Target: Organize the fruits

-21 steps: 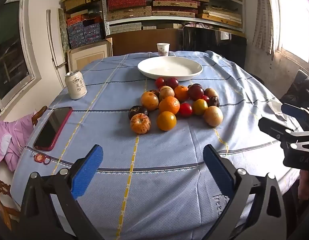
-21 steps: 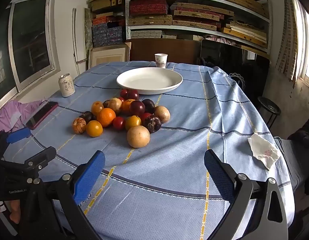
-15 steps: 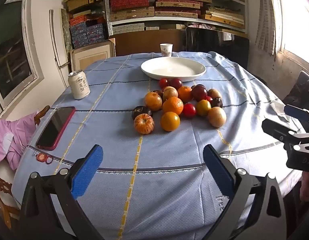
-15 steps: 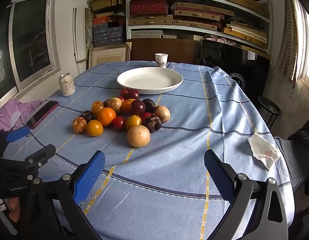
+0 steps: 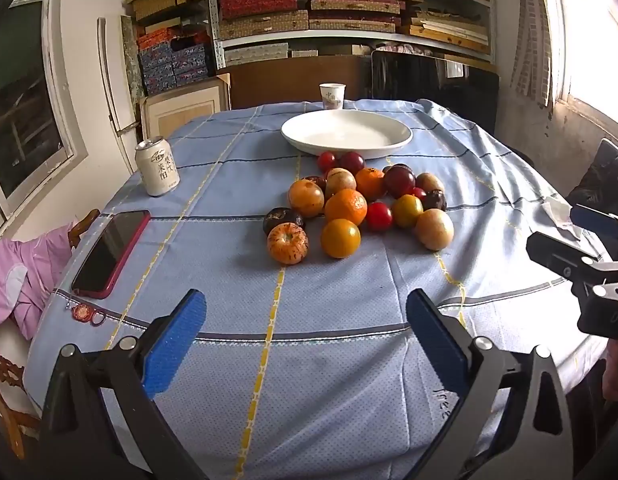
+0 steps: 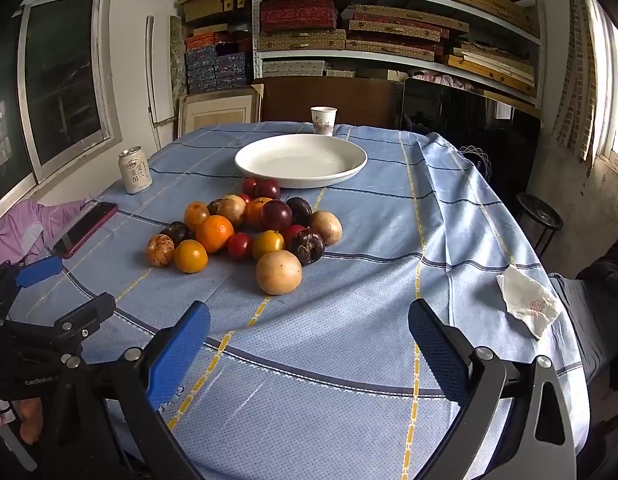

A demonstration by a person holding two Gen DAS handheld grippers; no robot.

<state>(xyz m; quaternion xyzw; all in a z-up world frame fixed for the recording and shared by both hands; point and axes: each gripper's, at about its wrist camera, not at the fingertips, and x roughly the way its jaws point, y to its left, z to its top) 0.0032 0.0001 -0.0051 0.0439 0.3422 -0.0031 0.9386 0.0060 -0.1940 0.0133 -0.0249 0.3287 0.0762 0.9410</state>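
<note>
A heap of several fruits (image 5: 359,204) (image 6: 245,232), orange, yellow, red, dark purple and tan, lies mid-table on the blue cloth. Behind it stands an empty white plate (image 5: 346,133) (image 6: 301,159). Nearest in the left wrist view are a striped orange fruit (image 5: 287,243) and a yellow one (image 5: 340,238); nearest in the right wrist view is a tan round fruit (image 6: 278,272). My left gripper (image 5: 305,332) is open over the front of the table, short of the heap. My right gripper (image 6: 308,338) is open too, nothing between its fingers.
A drink can (image 5: 157,167) and a red-cased phone (image 5: 111,252) lie at the left. A paper cup (image 5: 332,95) stands behind the plate. A crumpled napkin (image 6: 529,306) rests near the right edge. Pink cloth (image 5: 25,272) hangs off a chair at left.
In the left wrist view the fruits and plate have shifted slightly right and down. The right wrist view is almost unchanged. Both grippers stay open.
</note>
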